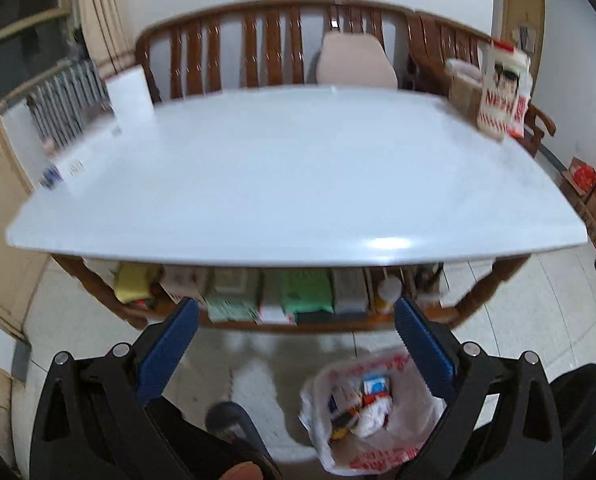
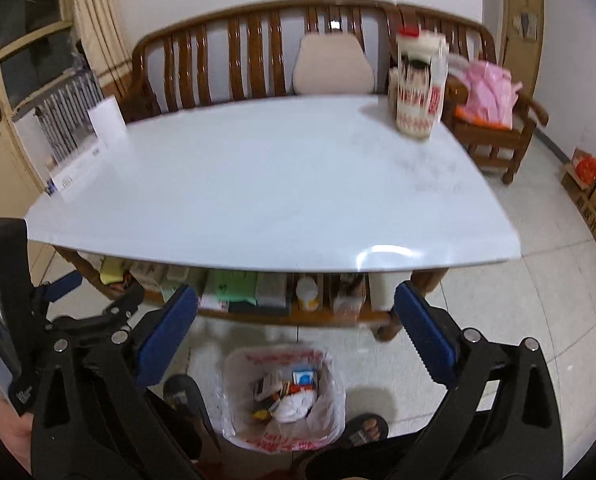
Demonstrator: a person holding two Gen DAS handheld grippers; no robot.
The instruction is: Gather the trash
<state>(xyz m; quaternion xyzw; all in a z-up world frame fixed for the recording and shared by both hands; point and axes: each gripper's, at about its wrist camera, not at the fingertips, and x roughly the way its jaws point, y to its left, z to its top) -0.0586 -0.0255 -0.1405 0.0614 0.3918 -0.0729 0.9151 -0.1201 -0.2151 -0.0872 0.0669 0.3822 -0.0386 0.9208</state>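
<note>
Both the left gripper (image 1: 296, 338) and the right gripper (image 2: 296, 326) gape wide with nothing between their blue pads. The trash bag (image 2: 284, 396) sits on the floor below the white table (image 2: 258, 184), its lower edge partly hidden by the gripper frames. Its jumbled contents and the cluttered shelf (image 1: 282, 296) under the table are too blurred to identify.

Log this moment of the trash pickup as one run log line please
left gripper: open, empty | right gripper: open, empty | trash bag: on floor, holds trash | table: paper bag at far corner
</note>
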